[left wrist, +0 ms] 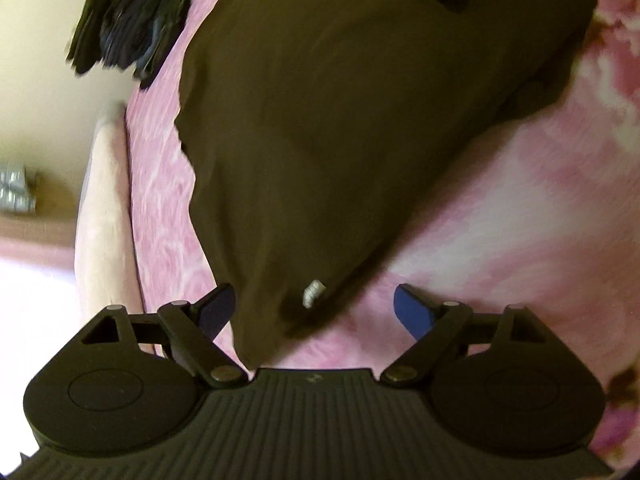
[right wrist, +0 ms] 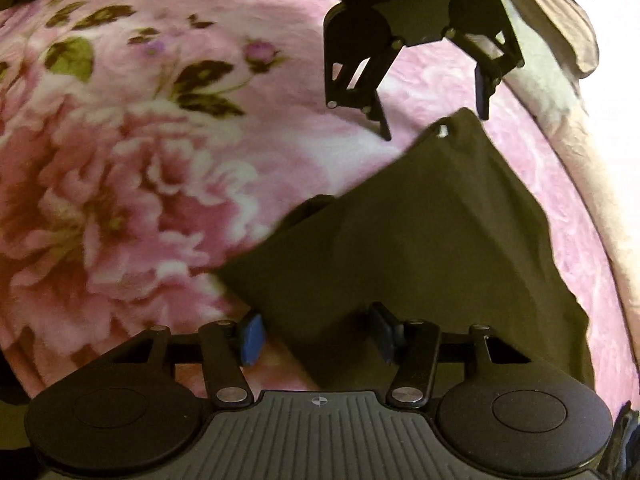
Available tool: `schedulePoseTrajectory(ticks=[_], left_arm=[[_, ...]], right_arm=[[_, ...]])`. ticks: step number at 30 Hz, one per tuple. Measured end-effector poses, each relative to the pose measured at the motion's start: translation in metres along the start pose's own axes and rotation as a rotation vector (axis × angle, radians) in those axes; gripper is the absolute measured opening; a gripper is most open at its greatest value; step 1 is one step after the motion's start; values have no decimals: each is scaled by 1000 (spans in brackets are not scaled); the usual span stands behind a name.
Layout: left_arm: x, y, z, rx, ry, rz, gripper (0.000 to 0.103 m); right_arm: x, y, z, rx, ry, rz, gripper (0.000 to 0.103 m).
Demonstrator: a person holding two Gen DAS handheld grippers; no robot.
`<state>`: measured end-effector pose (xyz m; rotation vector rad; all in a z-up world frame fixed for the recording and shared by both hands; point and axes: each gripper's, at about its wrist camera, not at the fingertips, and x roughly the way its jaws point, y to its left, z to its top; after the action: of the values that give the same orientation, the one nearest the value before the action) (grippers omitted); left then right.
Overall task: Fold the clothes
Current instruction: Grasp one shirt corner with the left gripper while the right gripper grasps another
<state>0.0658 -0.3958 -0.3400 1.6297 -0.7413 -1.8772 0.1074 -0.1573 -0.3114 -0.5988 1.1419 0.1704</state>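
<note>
Plush floral blanket [right wrist: 120, 168] bears smooth brown garment [right wrist: 420, 240] (roughly triangular).

Probably a home bedroom: a pink floral blanket [right wrist: 120, 184] covers a bed, dark clothes [left wrist: 128, 20] piled at its edge.

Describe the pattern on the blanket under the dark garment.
Pink blanket with large peony-like flowers and dark green leaves; clearest in the right wrist view.

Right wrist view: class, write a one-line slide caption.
Open right hand-held gripper straddles a dark brown garment's corner on pink floral blanket; open left hand-held gripper opposite.
</note>
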Motion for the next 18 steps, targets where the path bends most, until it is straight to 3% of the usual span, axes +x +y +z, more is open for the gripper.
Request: schedulePoseTrajectory(ticks=[4,6,7,8,10,11,13,18], left_arm=[[15,4,-1,89,-33,11,81],[21,7,0,125,-40,11,67],[23,7,0,141,-41,3,53],[24,9,1,142,-38,-4,38],[24,14,4,121,-29,-14,22],[25,16,6,111,-25,-19,15],[26,21,9,90,-16,-29,12],[16,53,21,6,-4,-43,10]], right_arm=[[3,-9,-2,18,4,-4,55],[5,-11,-2,17,2,2,54],[6,-11,-2,16,1,5,52],[6,-10,-2,14,1,8,45],[6,-9,-2,10,-1,14,39],[6,-9,-2,12,-3,18,31],[3,-11,-1,28,-10,21,10],[-22,-33,0,122,-53,28,5]])
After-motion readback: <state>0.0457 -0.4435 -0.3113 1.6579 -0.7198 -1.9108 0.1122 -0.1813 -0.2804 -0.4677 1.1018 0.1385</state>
